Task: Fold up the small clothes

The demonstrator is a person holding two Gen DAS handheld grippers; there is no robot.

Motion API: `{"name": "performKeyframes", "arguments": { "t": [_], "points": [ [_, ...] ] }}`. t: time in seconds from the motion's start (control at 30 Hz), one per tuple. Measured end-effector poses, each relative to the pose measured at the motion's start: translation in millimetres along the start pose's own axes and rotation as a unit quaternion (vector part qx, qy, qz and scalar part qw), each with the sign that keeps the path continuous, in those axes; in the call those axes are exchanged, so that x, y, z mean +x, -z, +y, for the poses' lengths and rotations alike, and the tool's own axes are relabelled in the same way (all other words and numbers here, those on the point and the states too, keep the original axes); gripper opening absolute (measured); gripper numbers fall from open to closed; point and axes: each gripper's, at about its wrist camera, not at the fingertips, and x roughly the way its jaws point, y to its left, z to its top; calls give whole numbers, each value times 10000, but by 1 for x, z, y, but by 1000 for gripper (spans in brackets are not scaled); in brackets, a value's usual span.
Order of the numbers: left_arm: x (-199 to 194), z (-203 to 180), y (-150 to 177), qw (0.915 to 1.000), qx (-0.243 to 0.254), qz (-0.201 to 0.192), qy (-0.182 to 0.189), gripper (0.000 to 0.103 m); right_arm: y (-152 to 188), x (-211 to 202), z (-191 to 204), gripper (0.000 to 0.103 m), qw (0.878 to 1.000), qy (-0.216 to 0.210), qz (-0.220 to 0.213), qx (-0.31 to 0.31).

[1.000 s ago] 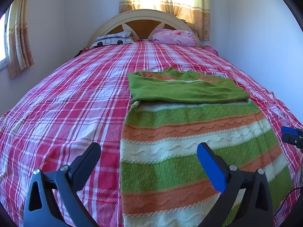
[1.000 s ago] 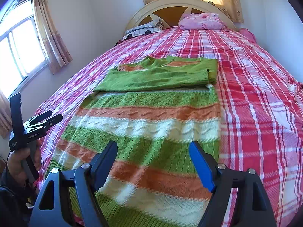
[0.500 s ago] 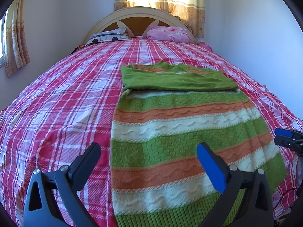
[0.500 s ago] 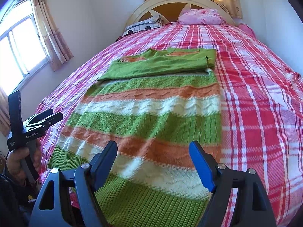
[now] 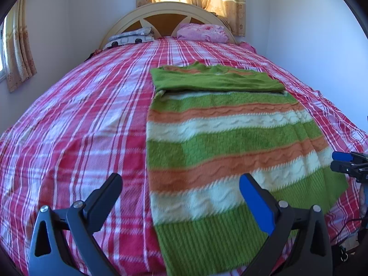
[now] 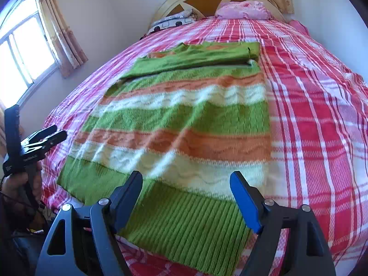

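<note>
Sleeves [image 5: 216, 81] seem already folded across the sweater [image 5: 230, 142] at 12 o'clock, hem at 6 unfolded; left gripper [image 5: 181, 191] and right gripper [image 6: 186, 188] gape, empty

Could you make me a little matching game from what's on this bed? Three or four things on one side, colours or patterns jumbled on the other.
Things:
1. sweater
2. bedsheet
3. pillow
4. headboard

Looks:
A. cream
B. pink
C. green, orange and white stripes
D. red and white plaid

Pairs: 1-C, 2-D, 3-B, 4-A
</note>
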Motion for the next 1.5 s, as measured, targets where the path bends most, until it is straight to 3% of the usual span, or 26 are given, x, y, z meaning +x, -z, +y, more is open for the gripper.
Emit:
{"name": "performKeyframes", "arguments": {
  "t": [0.17,0.27,0.5,0.7,0.77,0.83,0.97,1.0,1.2,1.27,1.3,1.5],
  "points": [
    [-1,17,24,9990,-281,318,112,101,11,-4,0,79,10000,41,50,-2],
    [1,24,36,9972,-453,535,241,93,15,-7,0,79,9999,99,43,-26],
    [4,22,51,9910,-683,877,747,58,26,-15,-9,79,9998,191,46,37],
    [3,20,55,9905,-673,971,709,55,35,-26,-24,79,9993,298,1,211],
    [3,21,56,9894,-717,987,784,48,38,-29,-28,79,9992,299,-24,264],
    [3,21,57,9879,-735,1011,921,27,40,-32,-32,79,9992,254,-56,312],
    [3,18,57,9877,-700,1021,953,21,42,-36,-38,79,9988,36,-98,476],
    [3,19,57,9873,-751,1012,966,15,42,-37,-39,79,9987,-23,-101,506],
    [4,25,57,9862,-874,987,1003,14,46,-38,-36,78,9989,-90,-108,454],
    [5,25,57,9862,-862,971,1028,14,45,-36,-37,60,9981,-280,-88,547],
    [4,25,56,9861,-859,962,1043,14,46,-35,-37,57,9976,-361,-80,579],
    [10,22,57,9879,-784,967,927,18,46,-31,-28,56,9991,-207,-103,368]
  ]
}}
